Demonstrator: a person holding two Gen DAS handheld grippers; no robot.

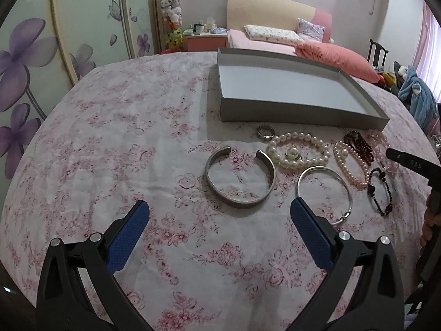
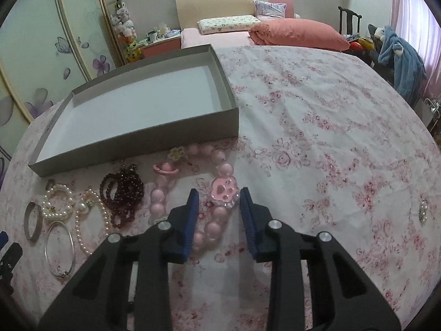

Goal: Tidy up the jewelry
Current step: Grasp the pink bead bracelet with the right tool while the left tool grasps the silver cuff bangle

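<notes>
Right gripper [image 2: 217,201] part-open, straddling pink bead bracelet [image 2: 215,220] at lower center, not clamped; left gripper [image 1: 219,215] wide open, empty, silver cuff [image 1: 239,176] just ahead; grey box [image 2: 137,127] beyond, upper left.

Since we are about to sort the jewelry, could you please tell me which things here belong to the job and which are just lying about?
Part of the job:
- grey box
- open silver cuff
- thin silver bangle
- white pearl bracelet
- dark red bead strand
- pink bead bracelet

Lying about:
- pillow
- blue garment
- plush toys
</notes>
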